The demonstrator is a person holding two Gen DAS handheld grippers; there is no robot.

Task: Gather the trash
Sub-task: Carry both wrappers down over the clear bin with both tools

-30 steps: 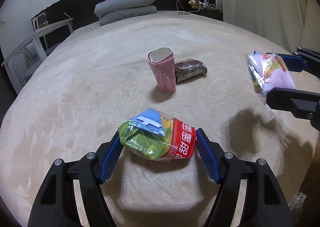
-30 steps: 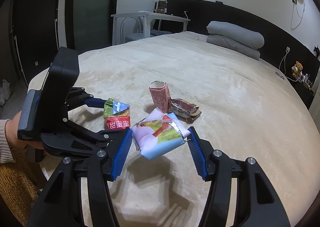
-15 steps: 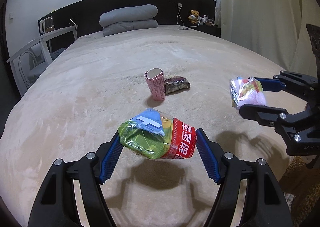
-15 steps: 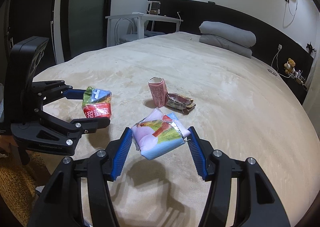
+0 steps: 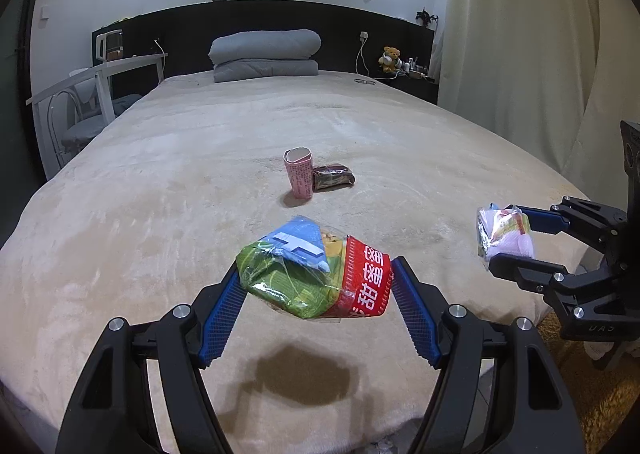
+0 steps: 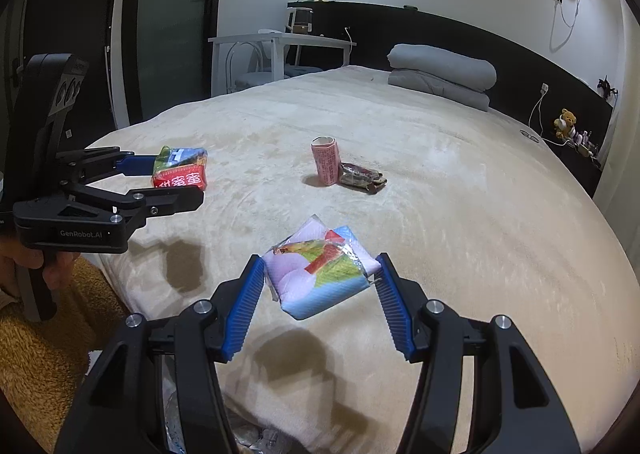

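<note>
My left gripper (image 5: 316, 274) is shut on a green, blue and red snack bag (image 5: 312, 274), held above the near end of the bed; the same bag (image 6: 180, 170) shows at the left of the right wrist view. My right gripper (image 6: 320, 274) is shut on a pink and blue wrapper (image 6: 320, 274), which also appears at the right of the left wrist view (image 5: 504, 234). Farther up the bed stands a pink carton (image 5: 299, 178) with its top open, and a dark brown wrapper (image 5: 334, 176) lies against its right side.
The beige bed cover (image 5: 200, 194) spreads wide around the trash. Folded grey bedding (image 5: 264, 54) lies by the black headboard. A white table and chair (image 5: 96, 94) stand to the left, a curtain (image 5: 520, 54) to the right. A hand (image 6: 24, 258) grips the left handle above a yellow-brown rug (image 6: 48, 354).
Both grippers have drawn back from the carton toward the foot of the bed, each still holding its wrapper. The carton and brown wrapper look smaller and farther away; they have not moved.
</note>
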